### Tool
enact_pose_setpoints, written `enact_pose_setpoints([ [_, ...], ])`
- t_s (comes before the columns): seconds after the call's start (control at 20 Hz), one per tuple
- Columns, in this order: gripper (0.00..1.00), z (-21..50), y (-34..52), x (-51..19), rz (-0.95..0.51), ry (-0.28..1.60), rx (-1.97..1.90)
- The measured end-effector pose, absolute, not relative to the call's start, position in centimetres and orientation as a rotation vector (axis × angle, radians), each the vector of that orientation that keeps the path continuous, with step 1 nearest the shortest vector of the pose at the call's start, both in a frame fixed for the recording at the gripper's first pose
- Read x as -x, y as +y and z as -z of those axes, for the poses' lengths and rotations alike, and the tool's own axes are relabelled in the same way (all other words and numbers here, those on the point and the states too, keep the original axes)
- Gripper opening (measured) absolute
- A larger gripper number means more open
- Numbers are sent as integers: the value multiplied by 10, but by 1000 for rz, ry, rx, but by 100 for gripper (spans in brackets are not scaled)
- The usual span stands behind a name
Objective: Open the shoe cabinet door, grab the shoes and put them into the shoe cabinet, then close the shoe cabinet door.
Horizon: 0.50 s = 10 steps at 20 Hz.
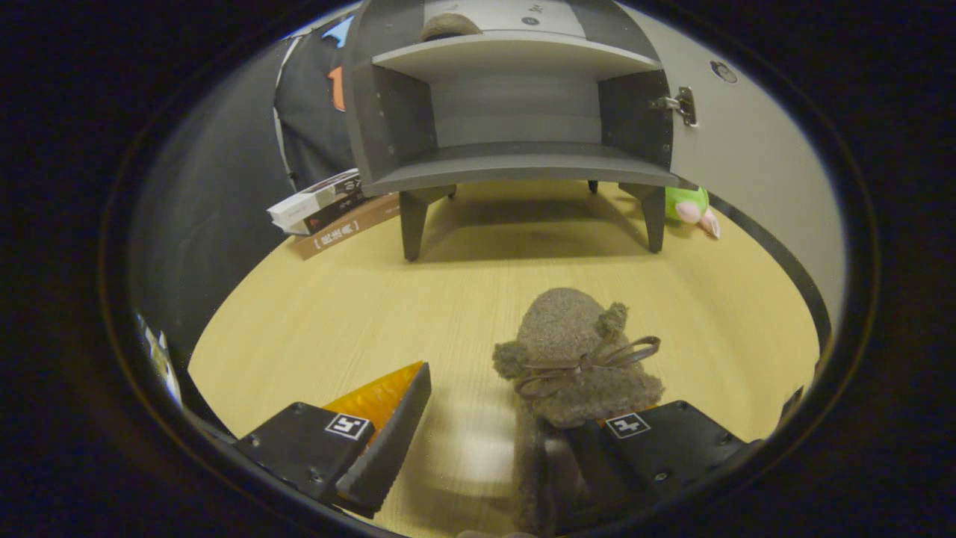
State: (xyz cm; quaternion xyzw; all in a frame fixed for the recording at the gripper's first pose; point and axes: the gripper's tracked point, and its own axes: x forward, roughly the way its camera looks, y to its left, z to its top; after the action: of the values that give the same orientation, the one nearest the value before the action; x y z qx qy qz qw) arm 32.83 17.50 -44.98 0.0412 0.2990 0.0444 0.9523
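A brown fuzzy shoe (575,351) with a bow lies on the wooden table (336,314), toe pointing toward the cabinet. Its heel end rests against my right finger (657,441) and covers that fingertip. My gripper (485,418) is open: the left finger (388,433) stands apart from the shoe, with bare table in the gap. Beyond the shoe stands the grey shoe cabinet (515,164) on short legs, its door (747,149) swung open to the right. The lower shelf holds nothing. A second brown shoe (448,26) sits on the upper shelf.
Stacked books (328,209) lie on the table left of the cabinet. A green plush toy (691,205) sits by the cabinet's right leg, under the open door. Open tabletop stretches between the shoe and the cabinet legs.
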Motion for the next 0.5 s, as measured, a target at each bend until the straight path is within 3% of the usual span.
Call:
enact_pose_setpoints([
  [0.15, 93, 452, 171, -332, -64, 614, -78],
  [0.5, 33, 455, 150, -335, -1, 645, -28],
])
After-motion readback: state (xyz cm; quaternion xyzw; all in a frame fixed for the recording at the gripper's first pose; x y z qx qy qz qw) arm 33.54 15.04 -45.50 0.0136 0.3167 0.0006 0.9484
